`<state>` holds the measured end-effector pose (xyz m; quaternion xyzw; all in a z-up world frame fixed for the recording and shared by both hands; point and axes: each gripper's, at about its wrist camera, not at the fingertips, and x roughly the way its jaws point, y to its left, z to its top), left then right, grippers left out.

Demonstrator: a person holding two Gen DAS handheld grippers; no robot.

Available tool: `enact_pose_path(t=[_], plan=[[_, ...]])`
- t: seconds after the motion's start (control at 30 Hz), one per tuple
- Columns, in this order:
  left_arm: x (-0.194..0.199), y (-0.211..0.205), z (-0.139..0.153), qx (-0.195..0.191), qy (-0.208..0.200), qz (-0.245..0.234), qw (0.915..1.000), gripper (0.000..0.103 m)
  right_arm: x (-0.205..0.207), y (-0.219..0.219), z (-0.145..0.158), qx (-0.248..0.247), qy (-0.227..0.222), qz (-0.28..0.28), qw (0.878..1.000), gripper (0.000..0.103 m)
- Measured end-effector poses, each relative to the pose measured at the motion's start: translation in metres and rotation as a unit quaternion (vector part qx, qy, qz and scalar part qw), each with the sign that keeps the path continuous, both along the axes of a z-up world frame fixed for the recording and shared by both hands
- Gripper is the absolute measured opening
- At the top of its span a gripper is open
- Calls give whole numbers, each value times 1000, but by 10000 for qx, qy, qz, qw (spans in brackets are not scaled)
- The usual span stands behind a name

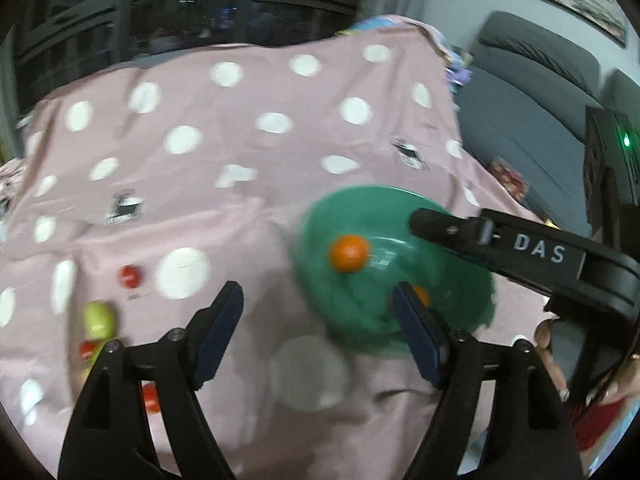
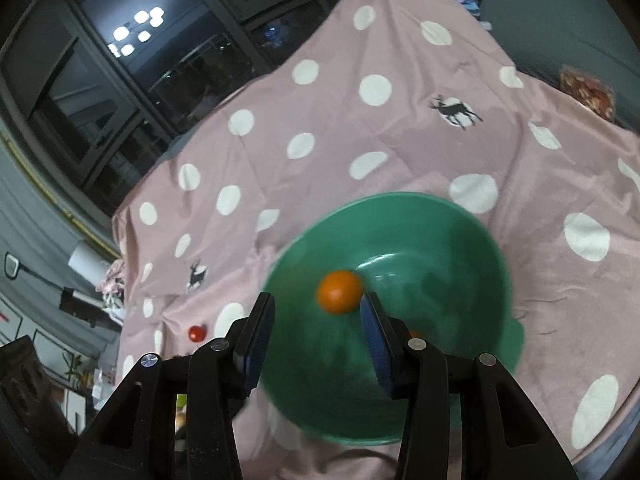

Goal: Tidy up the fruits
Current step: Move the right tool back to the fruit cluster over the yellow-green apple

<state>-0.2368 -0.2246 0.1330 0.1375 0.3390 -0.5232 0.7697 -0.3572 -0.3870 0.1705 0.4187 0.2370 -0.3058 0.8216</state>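
A green bowl (image 1: 352,216) (image 2: 472,248) sits on a pink dotted cloth. An orange fruit (image 1: 349,253) (image 2: 340,292) is in the bowl, blurred. A second orange fruit (image 1: 422,294) (image 2: 416,335) peeks out behind a finger. My right gripper (image 2: 318,312) is open above the bowl's near side, empty; it also shows in the left wrist view (image 1: 436,226) over the bowl. My left gripper (image 1: 318,300) is open and empty above the cloth at the bowl's left edge. Left of it lie a small red fruit (image 1: 130,276) (image 2: 197,334), a yellow-green fruit (image 1: 98,318) and two more red ones (image 1: 87,349) (image 1: 150,398).
The pink cloth (image 1: 240,140) (image 2: 400,140) covers the table. A grey sofa (image 1: 532,112) stands to the right. Dark windows (image 1: 200,8) are behind. A hand (image 1: 552,360) holds the right gripper's handle.
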Motion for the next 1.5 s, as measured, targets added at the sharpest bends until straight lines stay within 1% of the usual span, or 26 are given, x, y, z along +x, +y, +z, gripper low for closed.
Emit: enact_pose_path(t=[0.13,0.2,0.23,0.3,0.4,0.47,0.57,0.6,0.63,0.7,0.83,0.87,0.97,1.03,1.1,1.17,1.23,1.33,1.4,1.5], plan=[[27,36,5,70,-76,609,9981,85,18,12,7,-85,-120,311,9994,46],[44,56,3,171,-50,986,9950,86,31,19,10,-107,-171,511,9985,47],[52,63,1,193,-16,1132,9934,86,38,23,10,-119,-163,595,9980,47],[70,81,-7,248,141,1439,9892,86,50,30,11,-135,-126,718,9972,52],[91,103,-20,290,321,1835,9821,86,73,43,11,-190,-17,988,9949,52],[106,119,-26,234,384,2167,9752,86,85,50,9,-211,46,1179,9928,53],[135,144,-32,227,591,2822,9573,86,110,67,2,-214,142,1488,9885,52],[142,152,-33,158,678,2917,9540,86,120,74,-2,-199,173,1636,9862,52],[150,160,-35,57,814,2974,9513,86,130,81,-7,-155,201,1828,9828,52],[160,171,-39,12,1066,3070,9457,85,146,93,-14,-51,211,2149,9764,52],[173,180,-44,-22,1180,3244,9386,84,177,114,-28,198,219,2635,9642,52],[176,182,-44,-39,1212,3247,9380,84,184,118,-31,232,255,2743,9610,52],[182,183,-48,-67,1369,3165,9386,77,210,127,-40,256,562,2918,9545,52],[188,182,-53,-22,1470,3115,9388,70,226,130,-43,237,759,2953,9521,52],[189,181,-57,24,1551,3094,9382,68,242,130,-45,278,784,3010,9500,52],[189,180,-59,47,1554,3066,9391,67,256,130,-51,358,809,3071,9475,52],[188,180,-60,67,1540,3062,9394,67,267,129,-56,361,938,3035,9475,52],[186,179,-59,72,1504,2995,9421,67,279,128,-65,301,1171,2983,9468,43],[186,177,-59,81,1496,2968,9431,67,281,129,-69,333,1145,3046,9450,38],[184,175,-59,101,1485,2931,9444,67,277,128,-70,378,1101,3016,9463,38]])
